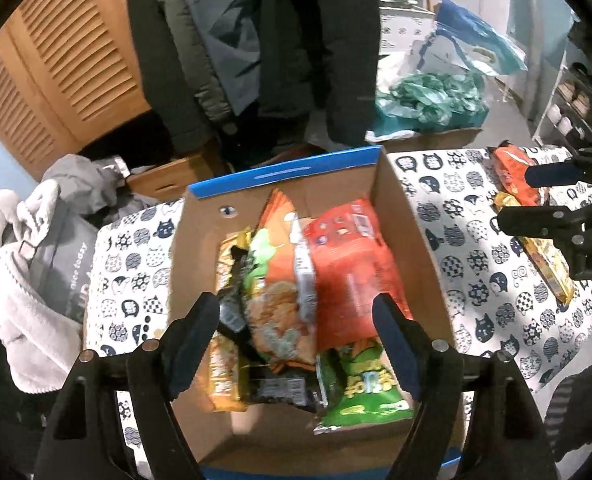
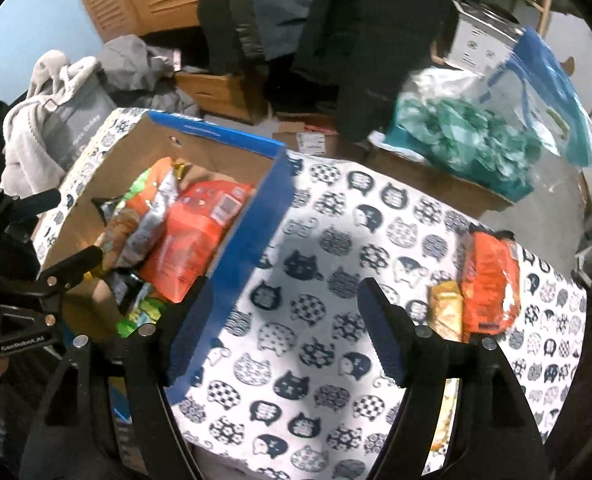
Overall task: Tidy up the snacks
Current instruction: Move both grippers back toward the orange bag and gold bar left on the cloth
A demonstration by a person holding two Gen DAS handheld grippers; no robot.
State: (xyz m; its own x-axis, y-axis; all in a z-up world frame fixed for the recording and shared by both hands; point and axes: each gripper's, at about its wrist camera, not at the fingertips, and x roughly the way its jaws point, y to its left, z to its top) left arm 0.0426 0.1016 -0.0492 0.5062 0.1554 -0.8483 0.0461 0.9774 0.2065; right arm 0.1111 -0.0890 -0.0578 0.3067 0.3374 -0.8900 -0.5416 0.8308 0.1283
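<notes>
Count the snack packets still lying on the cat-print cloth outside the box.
2 visible: an orange packet near the cloth's far right edge, and a yellow packet touching its left side. The right gripper's arm may hide more.

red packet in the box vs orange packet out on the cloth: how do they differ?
Place: the red packet sits inside the cardboard box; the orange packet lies on the cat-print cloth outside it.
Neighbours: the red packet is wedged among several snack bags; the orange packet has only a yellow packet beside it.
Pose: the red one leans propped up; the orange one lies flat.
Shared: neither is held.
</notes>
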